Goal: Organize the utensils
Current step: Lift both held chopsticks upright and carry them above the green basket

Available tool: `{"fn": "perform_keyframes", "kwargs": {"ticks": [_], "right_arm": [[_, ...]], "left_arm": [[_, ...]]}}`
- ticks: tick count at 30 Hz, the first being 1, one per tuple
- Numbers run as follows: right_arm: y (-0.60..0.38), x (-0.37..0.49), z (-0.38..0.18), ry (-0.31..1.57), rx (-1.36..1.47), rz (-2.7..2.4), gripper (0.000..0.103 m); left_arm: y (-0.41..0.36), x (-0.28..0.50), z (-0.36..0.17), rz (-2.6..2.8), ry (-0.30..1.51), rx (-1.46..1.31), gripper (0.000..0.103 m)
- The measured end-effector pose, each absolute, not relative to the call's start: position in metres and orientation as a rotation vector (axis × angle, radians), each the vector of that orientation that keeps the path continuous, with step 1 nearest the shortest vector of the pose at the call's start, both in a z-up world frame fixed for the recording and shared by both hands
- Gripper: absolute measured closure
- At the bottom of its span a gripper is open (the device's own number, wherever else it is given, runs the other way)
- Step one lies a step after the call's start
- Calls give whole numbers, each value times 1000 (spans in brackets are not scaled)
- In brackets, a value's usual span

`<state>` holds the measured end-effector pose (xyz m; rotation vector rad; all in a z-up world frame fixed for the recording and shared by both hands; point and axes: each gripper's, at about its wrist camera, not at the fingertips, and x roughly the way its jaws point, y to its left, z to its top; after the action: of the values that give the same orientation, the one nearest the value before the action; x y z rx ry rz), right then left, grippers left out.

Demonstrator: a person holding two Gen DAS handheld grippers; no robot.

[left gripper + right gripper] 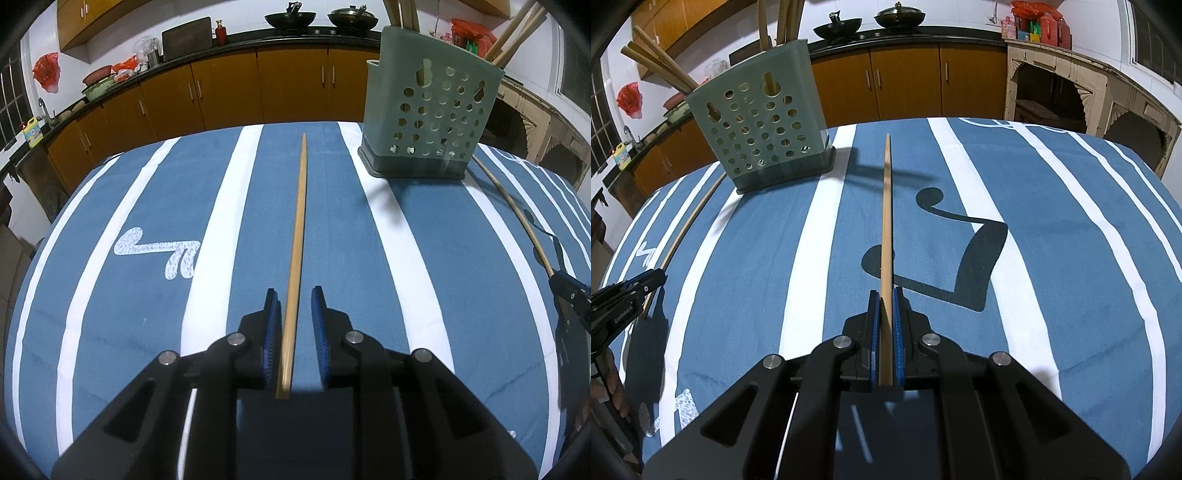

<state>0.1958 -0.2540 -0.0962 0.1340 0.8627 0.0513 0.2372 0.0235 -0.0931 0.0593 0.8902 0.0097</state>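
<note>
Now our right gripper clenches one thin wooden chopstick for the perforated green plastic holder; our left gripper fingers are opening around another chopstick lying on the counter.

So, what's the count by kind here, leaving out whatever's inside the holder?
Chopsticks: 2, left chopstick and right chopstick
Holder: 1
Grippers: 2, left gripper and right gripper
Total: 5

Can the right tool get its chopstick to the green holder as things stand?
Probably yes: the right tool grips its chopstick, and only bare striped cloth lies toward the green holder.
</note>
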Motion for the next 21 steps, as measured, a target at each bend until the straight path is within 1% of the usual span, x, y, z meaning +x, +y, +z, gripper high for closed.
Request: {"fn": "perform_keyframes", "kwargs": {"ticks": [4, 7, 11, 14, 21], "right_arm": [[-255, 195, -96, 862, 146, 58, 95], [-257, 193, -95, 859, 155, 66, 95], [-262, 183, -82, 805, 160, 72, 95], [-269, 178, -67, 754, 171, 65, 95], [-284, 169, -23, 619, 197, 49, 95]], "left_arm": [[25, 235, -93, 0, 890, 47, 84], [23, 232, -93, -16, 891, 66, 95], [23, 226, -90, -38, 905, 72, 95], [25, 220, -79, -46, 879, 74, 95], [31, 200, -26, -70, 739, 63, 95]]}}
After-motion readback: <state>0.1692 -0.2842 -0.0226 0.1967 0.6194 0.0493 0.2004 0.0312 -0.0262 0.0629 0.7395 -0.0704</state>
